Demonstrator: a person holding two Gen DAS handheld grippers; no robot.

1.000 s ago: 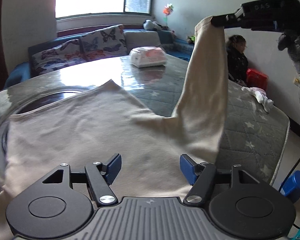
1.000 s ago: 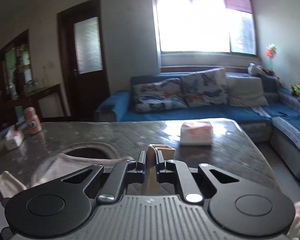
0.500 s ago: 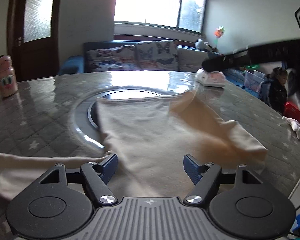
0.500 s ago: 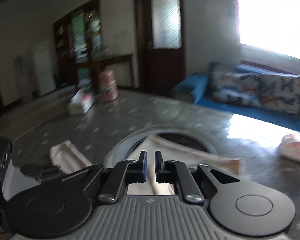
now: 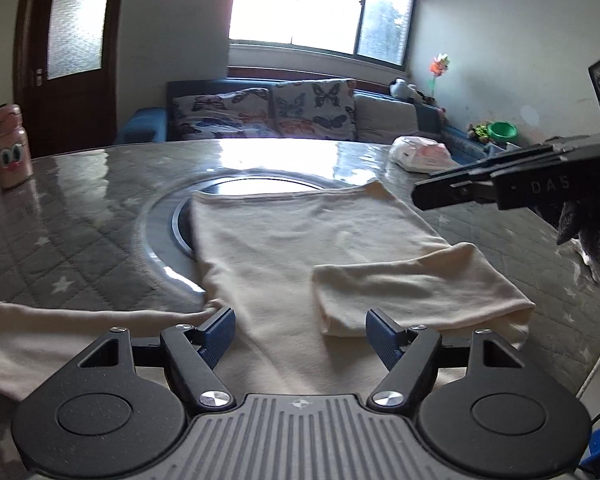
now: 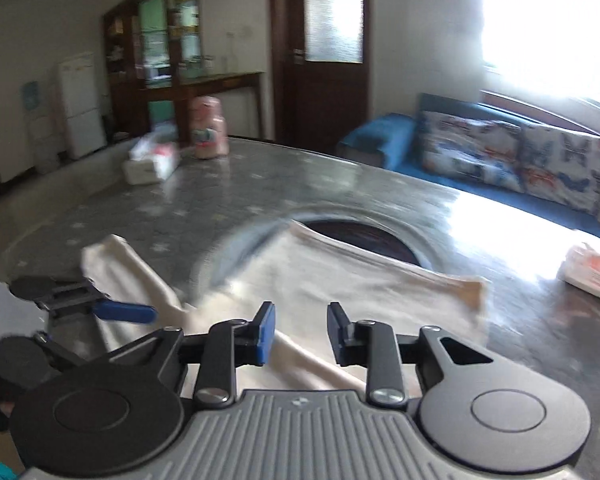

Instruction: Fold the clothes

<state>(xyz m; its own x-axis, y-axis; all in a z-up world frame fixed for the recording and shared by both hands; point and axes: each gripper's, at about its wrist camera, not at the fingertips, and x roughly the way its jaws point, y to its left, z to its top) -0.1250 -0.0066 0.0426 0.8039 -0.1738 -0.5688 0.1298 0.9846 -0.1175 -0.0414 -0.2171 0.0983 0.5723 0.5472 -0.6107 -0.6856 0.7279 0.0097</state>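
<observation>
We are folding the cream garment (image 5: pixel 276 240), which lies flat on the worktop (image 5: pixel 80 220) across the centre of the left wrist view. Its right sleeve (image 5: pixel 412 292) is already folded inward over the body, at right of centre. The other sleeve (image 5: pixel 72 328) stretches out unfolded toward the lower left edge.

The right hand-held gripper (image 6: pixel 300 328) has just been opening; its jaws stand partly apart with cloth beneath them but nothing pinched. The left hand-held gripper (image 5: pixel 300 328) is wide open and empty, low over the near part of the garment.

We judge the next step to be the unfolded sleeve. To do it well, we pinch near the cuff, taking one layer only, lift just clear of the worktop, carry it across to mirror the folded sleeve, and release only once it lies flat.
</observation>
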